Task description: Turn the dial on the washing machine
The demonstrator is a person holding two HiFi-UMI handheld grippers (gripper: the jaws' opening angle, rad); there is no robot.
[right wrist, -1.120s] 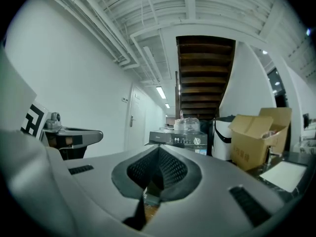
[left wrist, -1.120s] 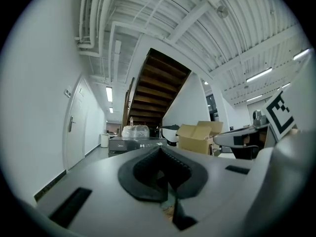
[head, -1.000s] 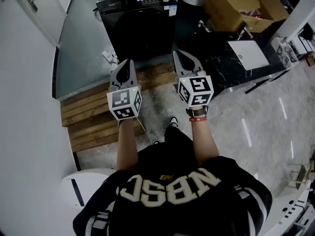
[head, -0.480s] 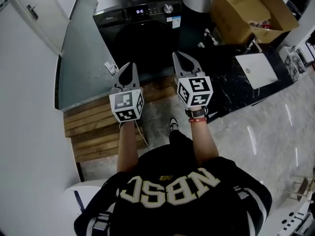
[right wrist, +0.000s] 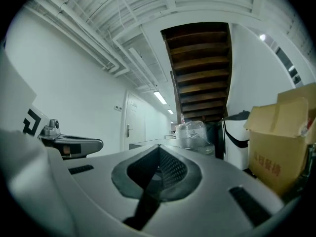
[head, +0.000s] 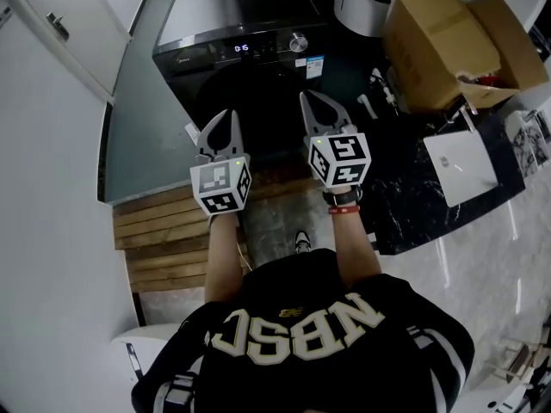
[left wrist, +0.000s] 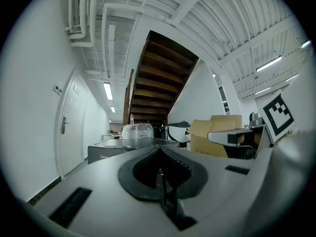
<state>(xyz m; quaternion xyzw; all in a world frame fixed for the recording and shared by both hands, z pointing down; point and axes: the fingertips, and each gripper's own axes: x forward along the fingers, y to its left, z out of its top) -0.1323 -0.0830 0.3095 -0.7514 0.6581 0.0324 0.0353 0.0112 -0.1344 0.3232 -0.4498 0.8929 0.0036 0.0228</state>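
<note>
The two tongs are held side by side in front of the person, both pointing level at the machine. The left tongs (head: 225,115) are clenched on nothing, and the right tongs (head: 309,98) are also pressed together and empty.

The black washing machine (head: 225,17) stands straight ahead of them, with a cardboard box (head: 448,33) to its right. Along the upper front edge of the machine runs the control panel (head: 258,48). On the right part of this panel sits the round silver dial (head: 299,42).

The dial faces the person and lies almost directly ahead of the right tongs, but still well apart from them. The left tongs stand further to the side. I think the right hand is the nearer one for the reach.
</note>
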